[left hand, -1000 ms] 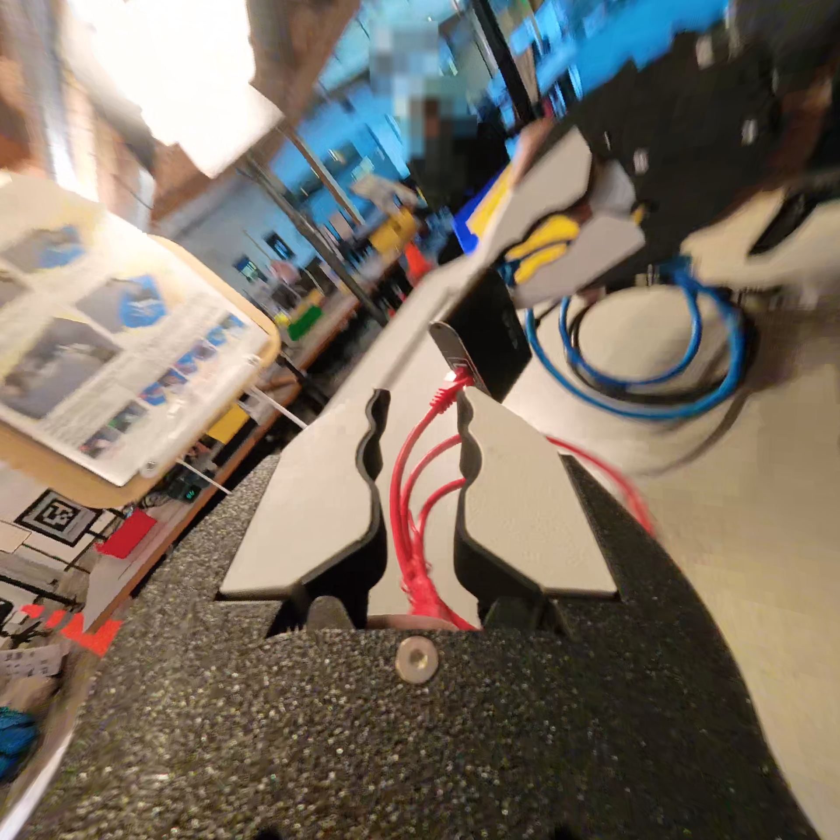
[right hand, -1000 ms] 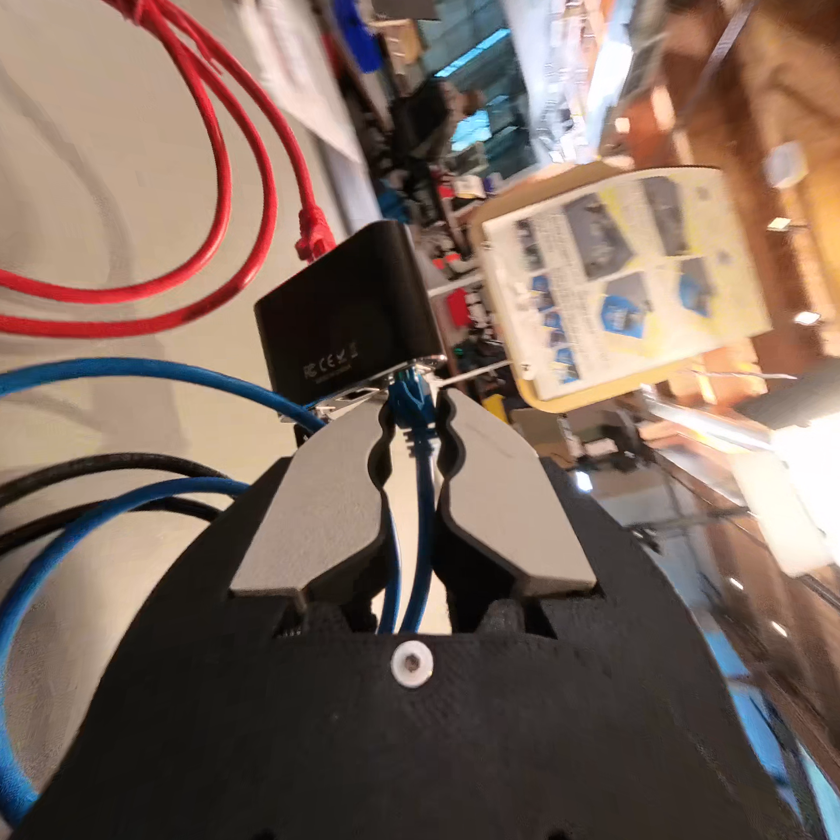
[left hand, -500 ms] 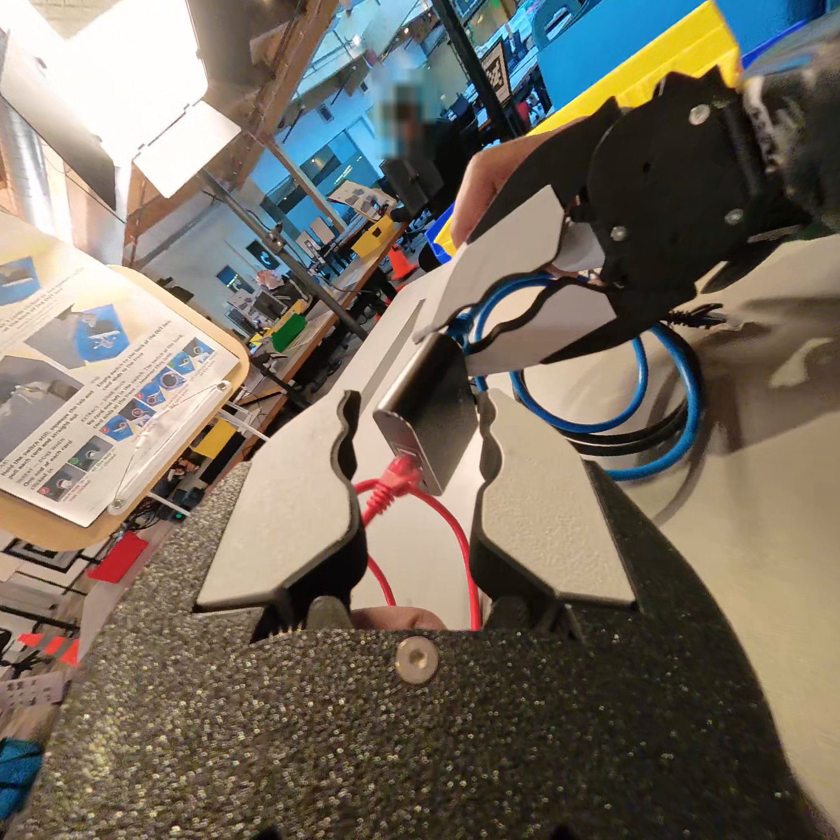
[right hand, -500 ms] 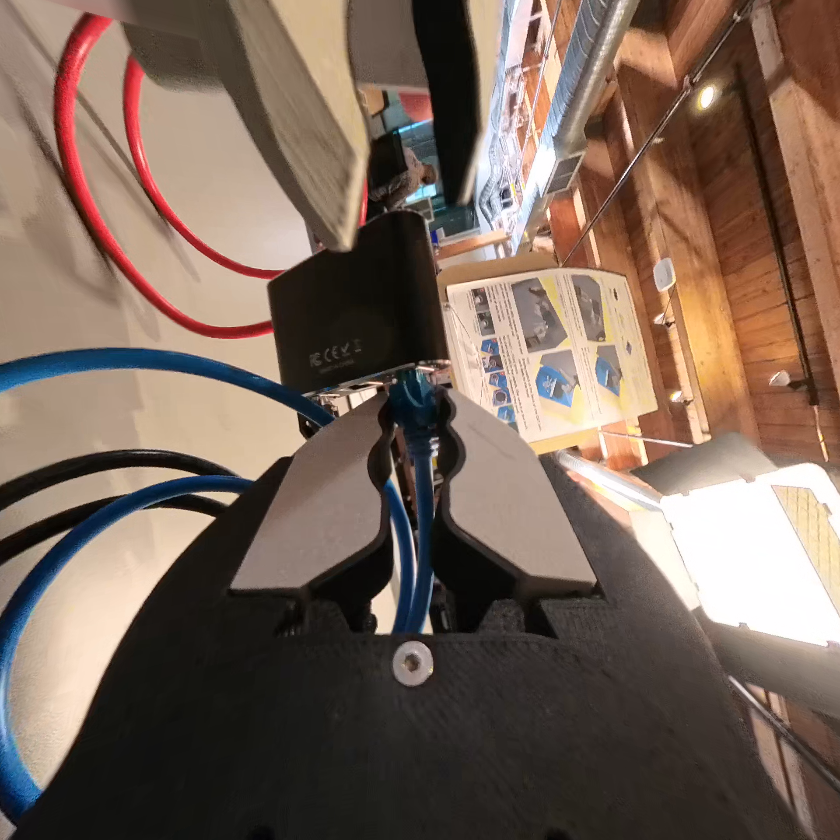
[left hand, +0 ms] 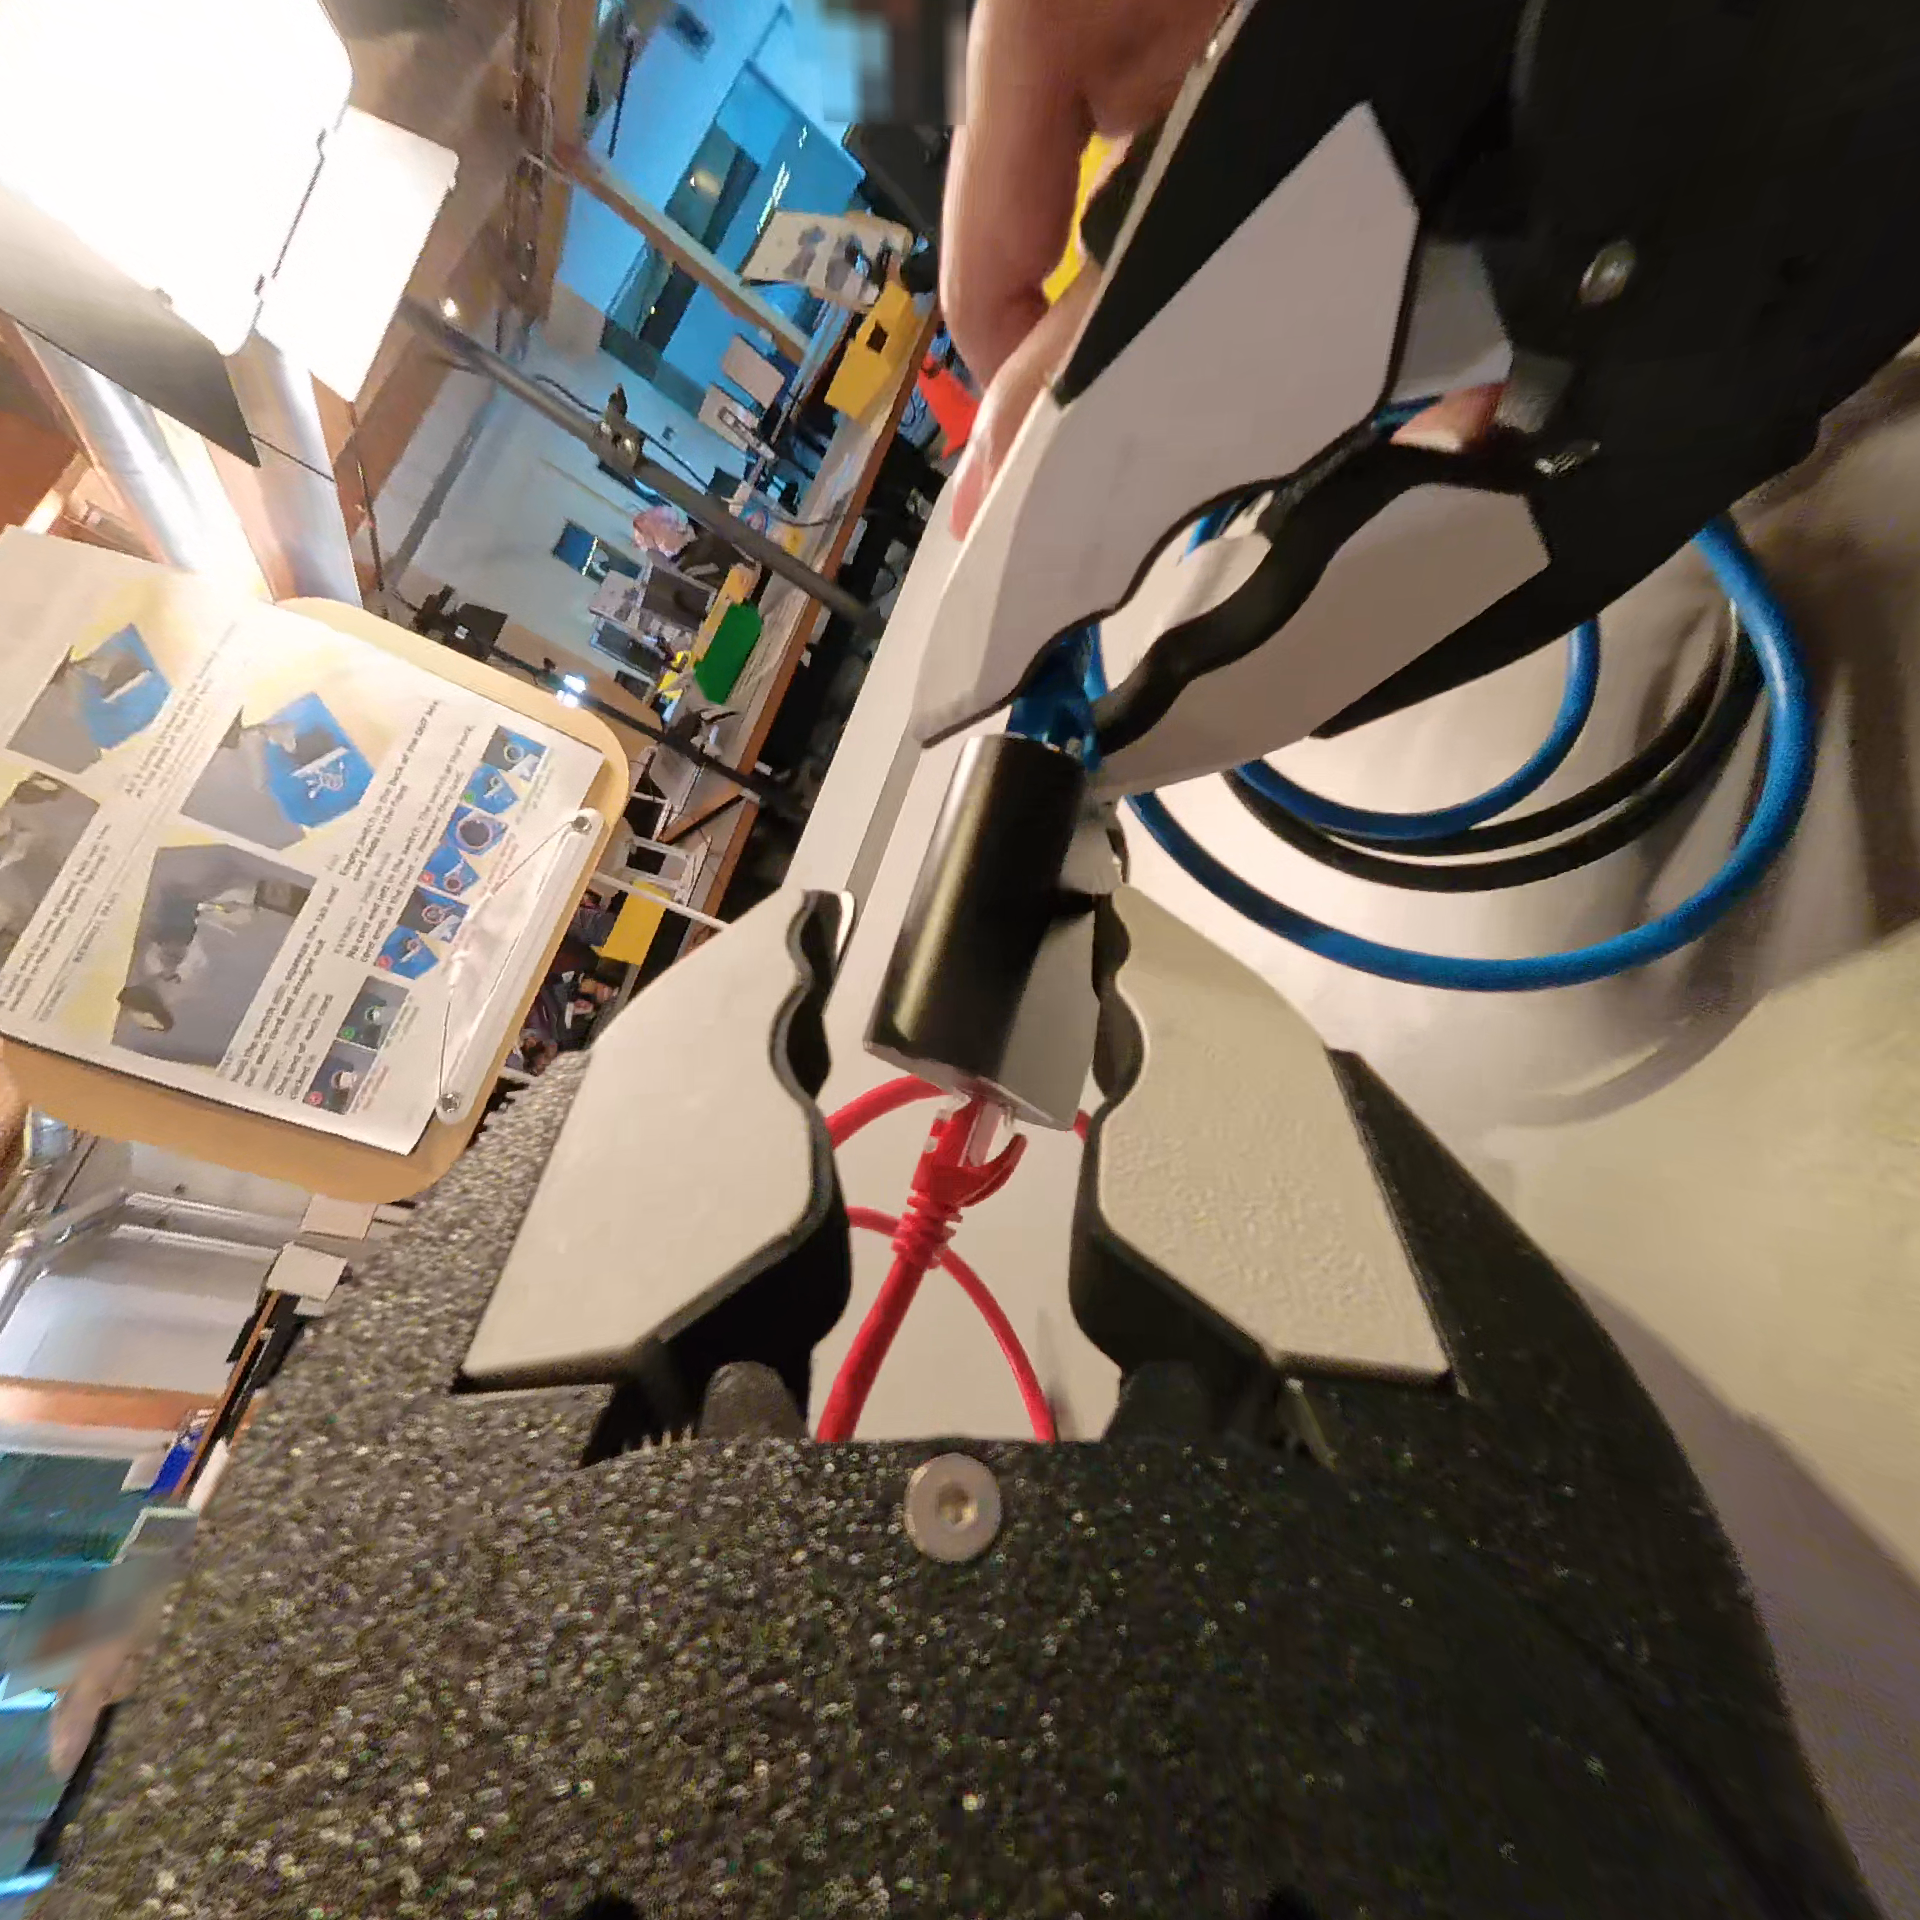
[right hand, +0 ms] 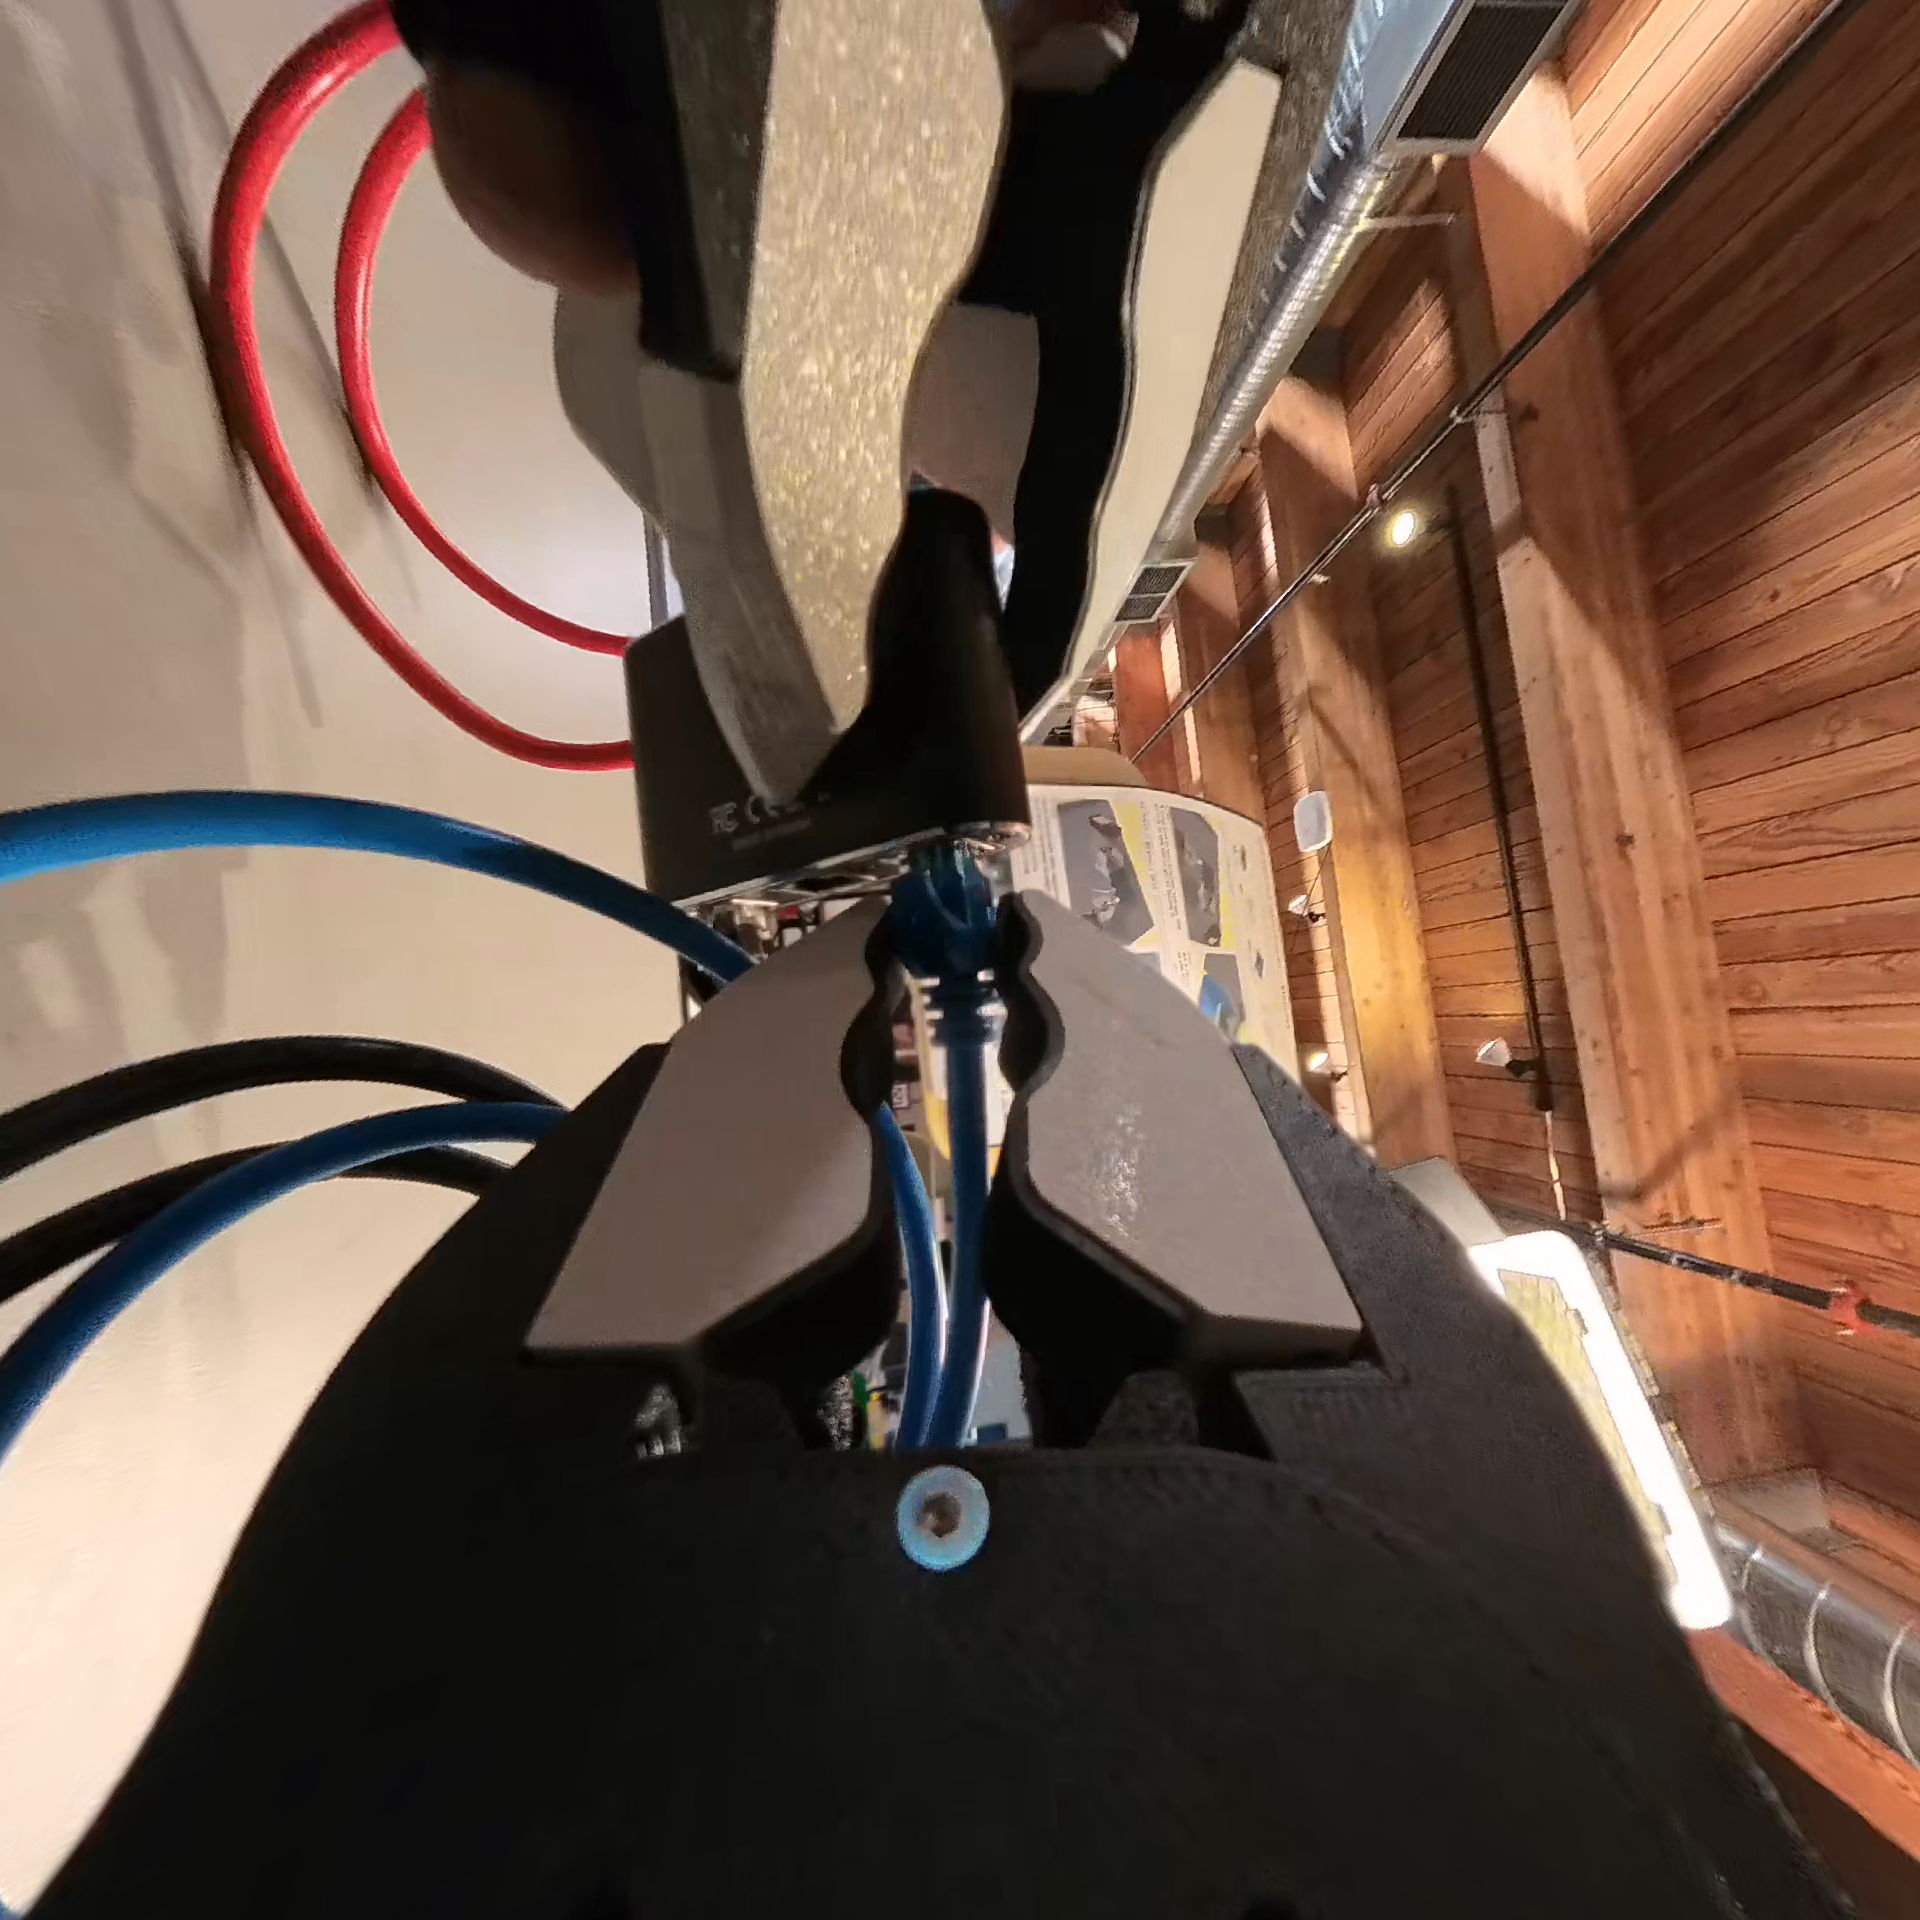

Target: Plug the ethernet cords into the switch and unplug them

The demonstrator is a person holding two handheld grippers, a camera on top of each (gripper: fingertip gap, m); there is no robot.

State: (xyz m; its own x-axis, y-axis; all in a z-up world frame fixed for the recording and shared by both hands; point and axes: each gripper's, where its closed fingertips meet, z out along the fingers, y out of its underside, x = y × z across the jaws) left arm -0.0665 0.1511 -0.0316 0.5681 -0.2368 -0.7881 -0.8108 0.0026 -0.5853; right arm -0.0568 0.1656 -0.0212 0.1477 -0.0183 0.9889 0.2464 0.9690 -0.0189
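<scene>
The black switch [left hand: 977, 914] is held up off the table between the two grippers. My left gripper [left hand: 961, 925] is open, with a finger on each side of the switch; a gap shows on the left side. A red ethernet cord [left hand: 961, 1153] is plugged into the switch's near end. My right gripper [right hand: 951, 966] is shut on the blue ethernet plug [right hand: 945, 925], which sits in a port at the switch's [right hand: 935, 675] other end. The right gripper [left hand: 1060, 686] also shows in the left wrist view, and the left gripper [right hand: 925, 623] in the right wrist view.
Blue cord loops [left hand: 1558, 966] and a black cable [left hand: 1507, 831] lie on the white table [left hand: 1714, 1299]. Red cord loops [right hand: 312, 416] lie on the other side. An instruction sheet on a board [left hand: 291, 862] stands to the left. A hand [left hand: 1008, 260] holds the right gripper. The tips of both grippers are at nearly the same place.
My left gripper has moved forward, so the switch now lies between its fingers. The right gripper has kept its hold on the blue plug.
</scene>
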